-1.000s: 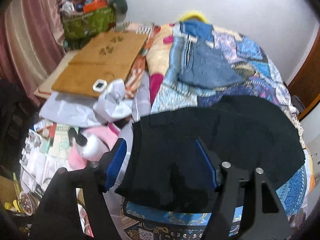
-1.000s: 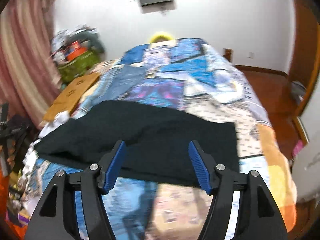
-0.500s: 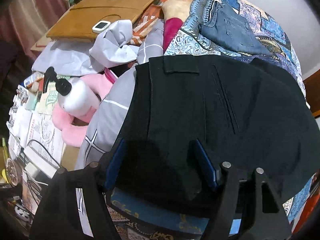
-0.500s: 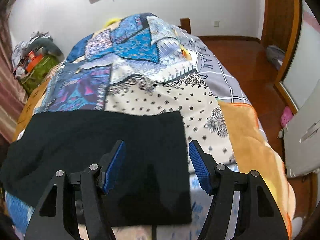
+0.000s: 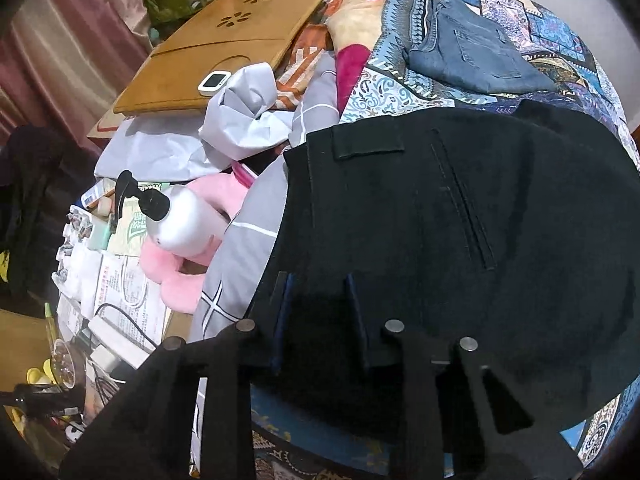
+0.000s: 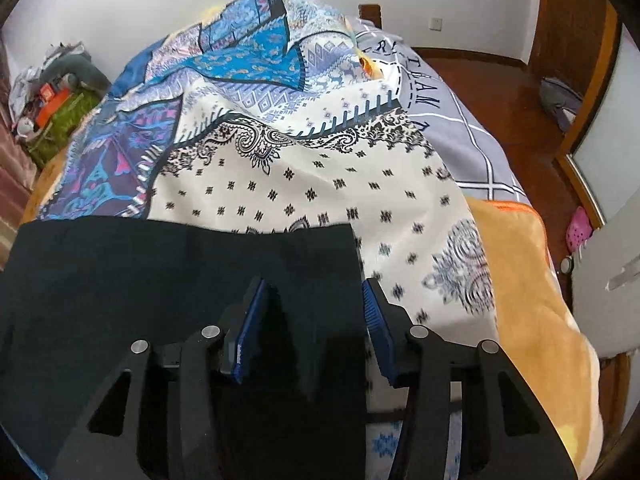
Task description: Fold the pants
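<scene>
1. Across the near side of the bed [image 6: 304, 184], you had the black pants [image 5: 460, 232] spread flat on the patterned cover, waistband end toward the cluttered side and leg end toward the bare side, likely so both ends could be lifted at once.

2. Your left gripper [image 5: 320, 312] pointed steeply down over the waistband corner. Its jaws were closing, with dark cloth between the narrowed blue pads [image 5: 282, 312]; whether they already pinched it, I could not tell, as black fabric hid the contact.

3. Your right gripper [image 6: 316, 320] sat over the hem corner of the pants [image 6: 180, 280]. Its jaws were closing but stood apart: the left pad [image 6: 252, 320] lay over the cloth, the right pad just beyond the pants' side edge, over the cover. Nothing appeared gripped.

4. That straddle suggested you meant to catch the edge itself, not the middle of the leg.

5. Folded jeans [image 5: 472, 56] lay farther up the bed, well apart from the pants.
</scene>
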`<control>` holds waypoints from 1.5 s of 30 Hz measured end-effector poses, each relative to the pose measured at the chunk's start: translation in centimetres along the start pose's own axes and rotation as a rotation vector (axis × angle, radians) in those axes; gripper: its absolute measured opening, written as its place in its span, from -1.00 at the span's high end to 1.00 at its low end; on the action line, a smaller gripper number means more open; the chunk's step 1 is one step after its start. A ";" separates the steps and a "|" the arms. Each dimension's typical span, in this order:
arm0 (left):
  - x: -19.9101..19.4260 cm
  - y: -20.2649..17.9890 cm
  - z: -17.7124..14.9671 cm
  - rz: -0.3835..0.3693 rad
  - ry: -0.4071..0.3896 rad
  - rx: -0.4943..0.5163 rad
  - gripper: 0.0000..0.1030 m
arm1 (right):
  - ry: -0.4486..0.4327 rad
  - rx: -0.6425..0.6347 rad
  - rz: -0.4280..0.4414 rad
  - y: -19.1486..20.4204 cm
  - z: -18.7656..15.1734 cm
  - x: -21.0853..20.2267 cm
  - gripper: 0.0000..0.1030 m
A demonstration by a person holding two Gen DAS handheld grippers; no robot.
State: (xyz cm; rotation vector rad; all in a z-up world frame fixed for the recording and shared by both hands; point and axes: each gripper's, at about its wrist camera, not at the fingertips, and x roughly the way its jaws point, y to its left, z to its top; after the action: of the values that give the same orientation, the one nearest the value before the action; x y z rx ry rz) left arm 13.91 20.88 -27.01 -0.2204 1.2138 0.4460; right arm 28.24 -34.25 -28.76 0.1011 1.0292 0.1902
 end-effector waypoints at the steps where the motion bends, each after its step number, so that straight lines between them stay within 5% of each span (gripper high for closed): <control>1: 0.0 -0.2 0.0 0.007 -0.002 0.003 0.50 | 0.001 -0.008 -0.004 0.0 -0.3 -0.1 0.13; 10: -0.6 -1.0 0.0 0.074 -0.050 0.031 0.62 | -0.001 -0.035 -0.026 0.0 -1.1 1.0 0.82; 20: -4.4 0.4 0.7 0.140 -0.160 0.029 0.67 | -0.082 -0.089 -0.142 -0.3 1.7 -1.5 0.95; 23: -3.4 1.1 0.1 0.125 -0.122 0.015 0.66 | -0.074 -0.100 -0.225 -0.8 2.3 -1.0 0.99; 28: 0.5 1.4 -1.9 0.049 -0.009 -0.018 0.65 | -0.011 -0.036 -0.176 -2.0 1.9 -0.2 0.98; 32: 0.3 1.9 -1.5 0.015 -0.001 -0.040 0.64 | -0.025 -0.057 -0.125 -0.6 1.0 -1.9 0.90; 36: 0.2 1.6 -1.6 0.012 -0.001 -0.029 0.63 | -0.049 -0.007 -0.086 -0.5 -0.8 -3.9 0.11; 42: 0.2 1.9 -1.6 0.016 -0.014 -0.037 0.63 | 0.030 0.076 -0.041 -0.8 -5.4 -2.8 0.06; 45: -0.8 1.7 -1.4 0.052 -0.049 -0.011 0.63 | 0.012 0.032 -0.085 0.4 -6.9 -3.0 0.06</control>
State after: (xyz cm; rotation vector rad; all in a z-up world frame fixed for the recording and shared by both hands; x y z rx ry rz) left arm 11.69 21.69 -26.64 -0.1863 1.1716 0.5006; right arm 20.73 -34.52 -29.67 0.0851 1.0470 0.0968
